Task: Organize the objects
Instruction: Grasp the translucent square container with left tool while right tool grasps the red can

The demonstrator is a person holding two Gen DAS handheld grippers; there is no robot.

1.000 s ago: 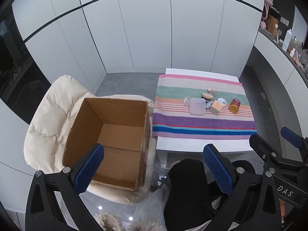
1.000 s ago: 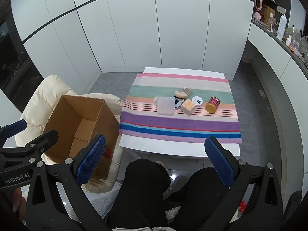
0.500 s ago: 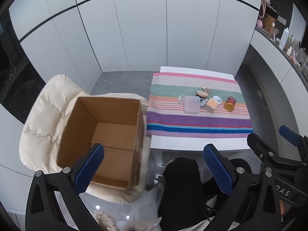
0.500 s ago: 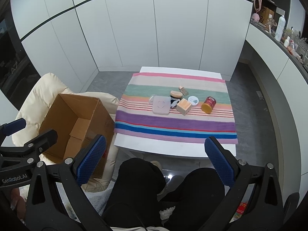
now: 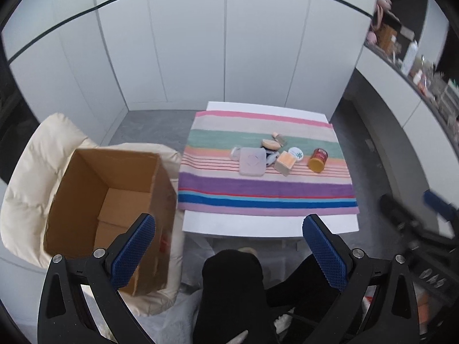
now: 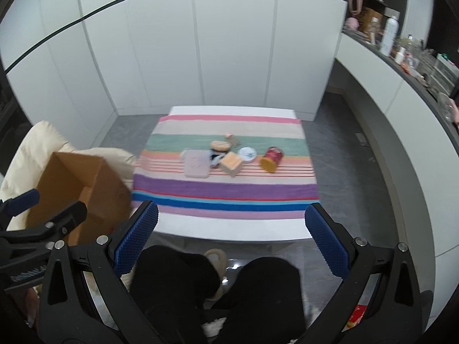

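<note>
Left wrist view: my left gripper point(image 5: 229, 250) hangs with its jaws spread wide and nothing between them, over the person's knees. An open cardboard box point(image 5: 112, 200) sits on a cream chair point(image 5: 34, 172) beside the table. My right gripper point(image 6: 231, 239) is equally wide and bare. On the striped cloth point(image 6: 223, 189) cluster a flat pale case point(image 6: 196, 162), a tan block point(image 6: 231, 164), a round tin point(image 6: 247, 154) and a red jar point(image 6: 272, 159) (lying on its side).

A pink, green, purple and blue striped cloth point(image 5: 266, 189) covers the white table point(image 5: 269, 225) beside a brown box point(image 5: 114, 177).
</note>
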